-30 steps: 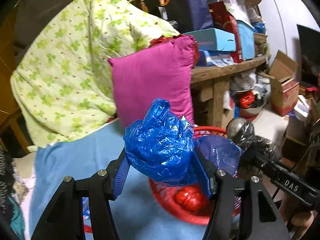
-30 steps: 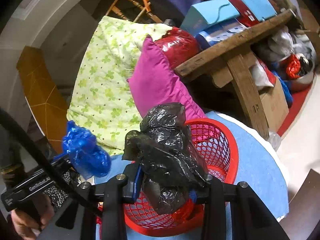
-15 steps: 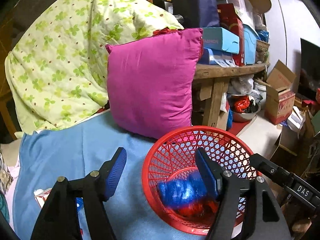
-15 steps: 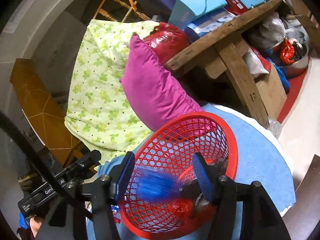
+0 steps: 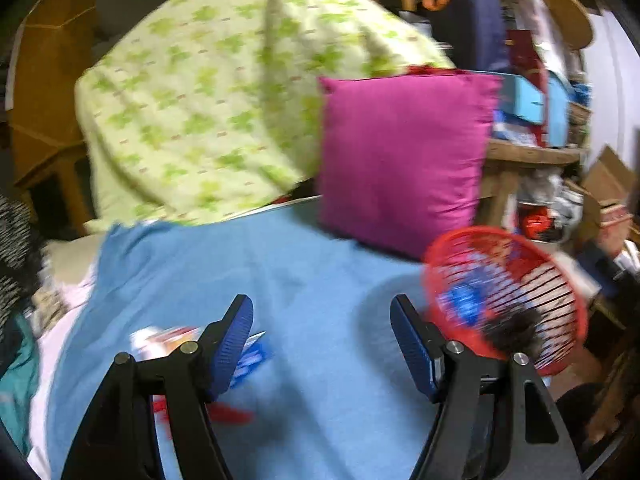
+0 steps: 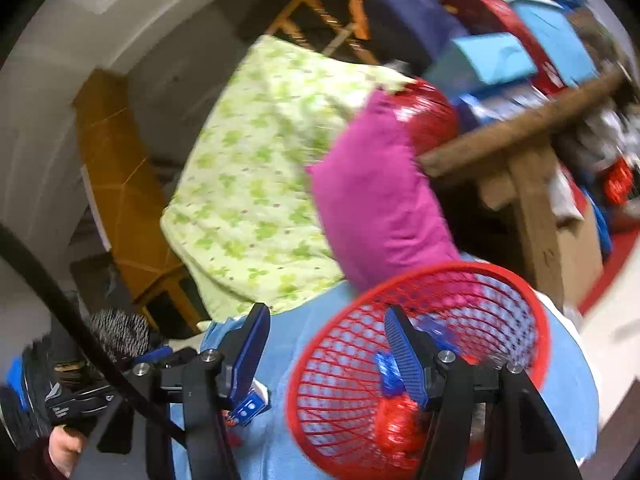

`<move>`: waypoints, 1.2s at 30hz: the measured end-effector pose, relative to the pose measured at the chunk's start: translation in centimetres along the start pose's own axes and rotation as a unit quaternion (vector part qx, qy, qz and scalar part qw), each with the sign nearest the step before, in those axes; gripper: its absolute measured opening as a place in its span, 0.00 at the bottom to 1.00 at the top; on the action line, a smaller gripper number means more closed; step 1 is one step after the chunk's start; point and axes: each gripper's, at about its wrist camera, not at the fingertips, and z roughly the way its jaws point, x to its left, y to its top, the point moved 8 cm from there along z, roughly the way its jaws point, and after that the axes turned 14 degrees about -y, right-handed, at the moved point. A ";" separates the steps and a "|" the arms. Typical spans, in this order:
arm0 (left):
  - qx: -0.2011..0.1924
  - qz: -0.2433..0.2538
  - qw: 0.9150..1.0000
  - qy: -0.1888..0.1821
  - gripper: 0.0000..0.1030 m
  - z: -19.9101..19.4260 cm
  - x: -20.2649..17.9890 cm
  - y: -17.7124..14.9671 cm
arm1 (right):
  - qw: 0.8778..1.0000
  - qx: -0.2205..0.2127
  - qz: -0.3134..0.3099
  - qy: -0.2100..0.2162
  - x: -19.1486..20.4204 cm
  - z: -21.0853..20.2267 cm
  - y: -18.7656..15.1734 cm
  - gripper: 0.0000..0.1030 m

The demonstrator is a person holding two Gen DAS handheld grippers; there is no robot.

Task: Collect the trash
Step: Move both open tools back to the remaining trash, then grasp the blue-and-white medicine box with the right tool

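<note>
A red mesh basket (image 5: 554,292) stands on the blue blanket (image 5: 304,280) and holds a blue plastic bag (image 5: 464,300) and a black bag (image 5: 516,332). My left gripper (image 5: 322,336) is open and empty over the blanket, left of the basket. Near its left finger lie a blue-and-white packet (image 5: 252,356), a pale wrapper (image 5: 168,336) and a red scrap (image 5: 224,412). In the right wrist view, my right gripper (image 6: 326,340) is open and empty, straddling the left side of the basket (image 6: 440,268). The blue bag (image 6: 386,372) and a red wad (image 6: 396,432) show inside it. The blue-and-white packet (image 6: 250,408) lies below the left finger.
A magenta pillow (image 5: 400,160) and a green-flowered quilt (image 5: 208,112) lean behind the blanket. A wooden table (image 6: 520,128) piled with boxes stands right of the pillow. Cardboard boxes (image 5: 608,184) crowd the floor at right. A hand (image 6: 60,440) holds the left gripper at the lower left.
Both grippers opened and dropped the blue and black bags into the basket. The left gripper then swung left over the blanket, and the right gripper drew back slightly.
</note>
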 end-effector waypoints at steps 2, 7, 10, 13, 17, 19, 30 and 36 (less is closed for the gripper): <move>0.001 -0.016 0.999 0.033 0.70 -1.5 3.5 -1.7 | 0.999 -0.013 -0.034 0.015 2.3 -0.3 -0.4 0.62; 0.011 -0.071 0.992 0.104 0.70 -4.5 11.3 -6.0 | 0.992 -0.017 -0.121 0.044 7.8 -0.3 -2.9 0.62; 0.013 -0.115 0.986 0.124 0.70 -5.6 14.8 -8.5 | 0.986 0.001 -0.154 0.059 10.5 0.3 -4.9 0.62; 0.014 -0.142 0.981 0.132 0.70 -5.9 16.8 -10.5 | 0.982 0.025 -0.174 0.067 12.3 1.3 -6.7 0.62; 0.022 -0.162 0.978 0.130 0.70 -5.5 18.3 -12.7 | 0.977 0.075 -0.188 0.073 14.3 3.6 -9.3 0.62; 0.025 -0.166 0.977 0.128 0.70 -5.4 18.6 -13.6 | 0.974 0.095 -0.191 0.077 15.0 4.4 -10.3 0.62; 0.044 -0.178 0.977 0.104 0.70 -3.1 20.3 -16.1 | 0.960 0.215 -0.159 0.081 17.5 9.7 -15.2 0.62; 0.041 -0.174 0.980 0.089 0.70 -1.6 21.4 -15.8 | 0.942 0.311 -0.096 0.079 17.5 13.1 -17.5 0.62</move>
